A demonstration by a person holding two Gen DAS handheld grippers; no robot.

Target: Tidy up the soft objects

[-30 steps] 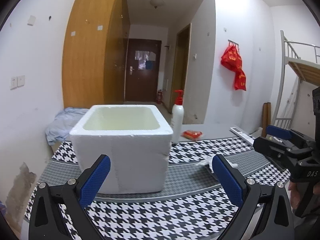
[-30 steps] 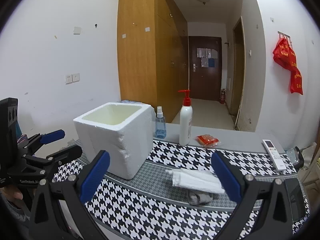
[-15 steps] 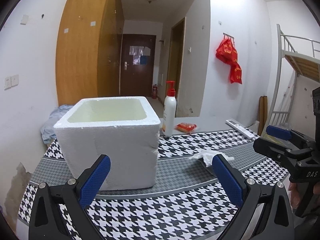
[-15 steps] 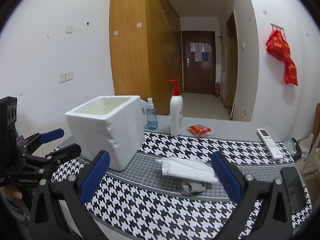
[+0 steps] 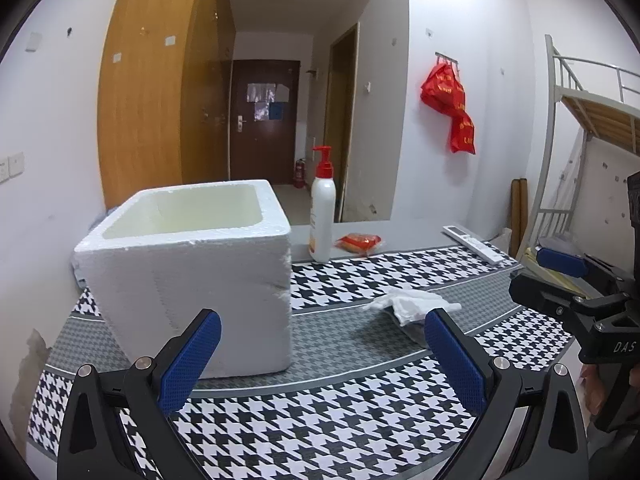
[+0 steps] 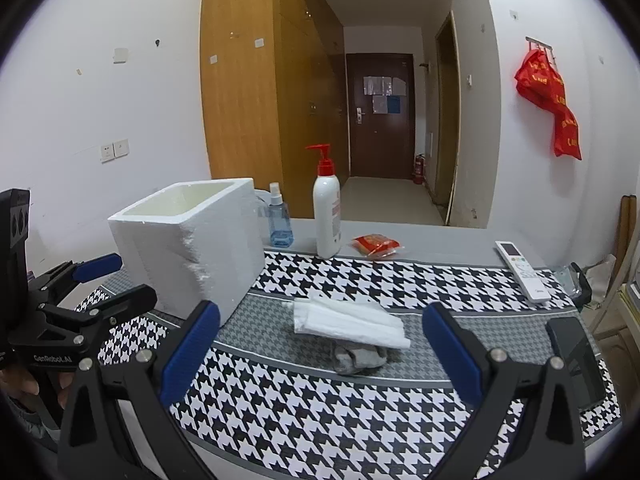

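Foam box (image 5: 192,276) beside folded white cloth (image 6: 348,322)

Dormitory room: metal bunk bed (image 5: 592,92), wooden wardrobe (image 6: 256,92), entrance door (image 6: 378,116).

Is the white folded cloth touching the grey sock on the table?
Touching. The right wrist view shows the white folded cloth lying on top of the grey sock, covering its far part, with no gap between them.

The foam box (image 5: 192,272) is white, matt and grainy, its corner edge crumbled rough. A matt woven houndstooth cloth (image 6: 340,392) covers the tabletop. The folded white towel (image 6: 352,322) looks soft and ribbed over a grey knit sock (image 6: 356,358). The pump bottle (image 6: 327,216) is glossy plastic.
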